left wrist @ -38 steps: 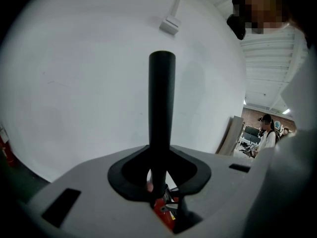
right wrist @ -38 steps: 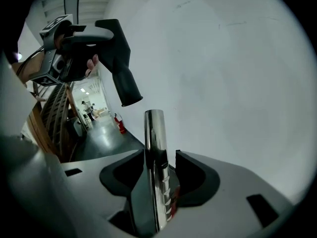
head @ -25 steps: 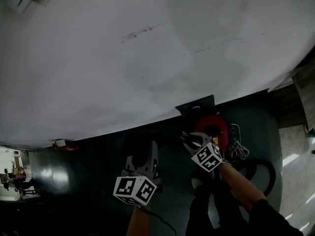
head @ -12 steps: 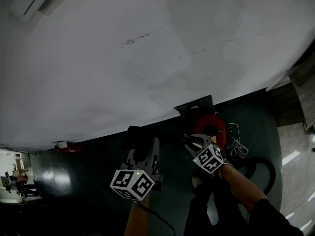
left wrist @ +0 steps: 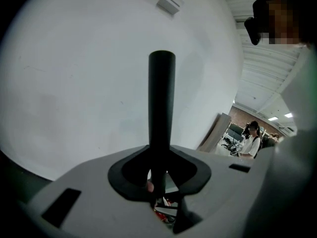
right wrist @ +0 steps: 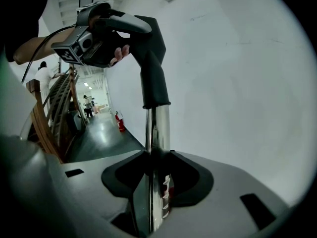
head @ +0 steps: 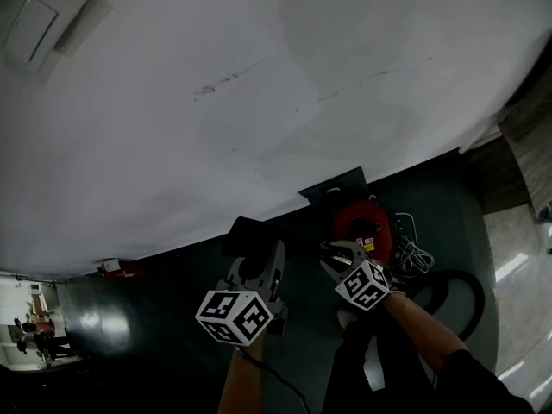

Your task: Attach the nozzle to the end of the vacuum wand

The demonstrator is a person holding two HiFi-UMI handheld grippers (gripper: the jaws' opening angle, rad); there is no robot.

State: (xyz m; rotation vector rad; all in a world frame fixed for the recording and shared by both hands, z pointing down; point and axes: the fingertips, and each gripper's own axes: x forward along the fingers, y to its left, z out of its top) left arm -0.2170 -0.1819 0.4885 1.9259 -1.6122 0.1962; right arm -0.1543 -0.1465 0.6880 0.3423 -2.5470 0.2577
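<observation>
Claws nearest, both closed on parts: left claw (left wrist: pixel 159 178) clamped round black nozzle (left wrist: pixel 162 98), right claw (right wrist: pixel 157 185) clamped round chrome vacuum wand (right wrist: pixel 157 133). Nozzle's collar meeting wand's far end. Farther off, red vacuum body (head: pixel 362 218), pale cable (head: pixel 414 253) and looping black hose (head: pixel 454 285) on dark floor (head: pixel 172 304), white wall (head: pixel 259 102) behind.

We see the left hand-held gripper (head: pixel 257 250) on the vacuum wand (head: pixel 246 234), at its black handle end. The right hand-held gripper (head: pixel 329 251) is just beside it, with the red canister (head: pixel 362 222) just beyond and the black hose (head: pixel 457 285) to its right.
</observation>
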